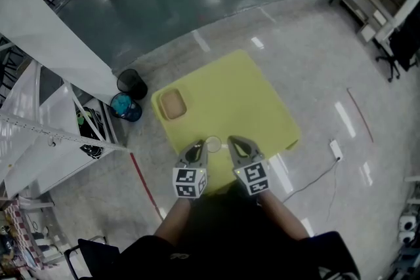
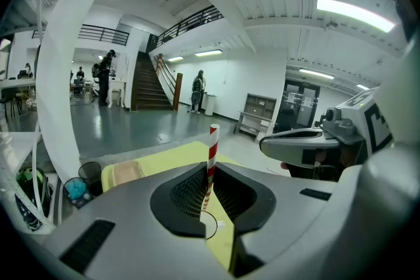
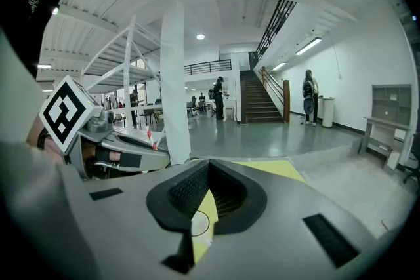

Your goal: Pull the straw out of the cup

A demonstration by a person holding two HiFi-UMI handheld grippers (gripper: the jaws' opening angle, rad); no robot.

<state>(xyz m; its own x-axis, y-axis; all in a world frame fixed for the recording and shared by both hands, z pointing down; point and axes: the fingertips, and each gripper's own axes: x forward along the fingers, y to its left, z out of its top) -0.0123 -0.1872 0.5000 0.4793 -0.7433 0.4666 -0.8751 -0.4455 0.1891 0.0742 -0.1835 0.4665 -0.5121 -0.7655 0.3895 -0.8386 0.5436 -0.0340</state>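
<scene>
Tabletop (image 1: pixel 252 98), yellow, cup (image 1: pixel 213 143) at near edge, pale glossy floor (image 1: pixel 308 56) around

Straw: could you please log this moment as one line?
left hand-held gripper: shut on red-and-white straw | cup: on yellow table | right hand-held gripper: shut, empty

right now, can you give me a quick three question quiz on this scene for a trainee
1. True or false: the left gripper is shut on the striped straw.
2. The table is: A blue, B yellow, C black.
3. Fill in: in the head view, the tan tray lies nearer the ___ gripper.
Key: 1 true; 2 B; 3 left.
</scene>
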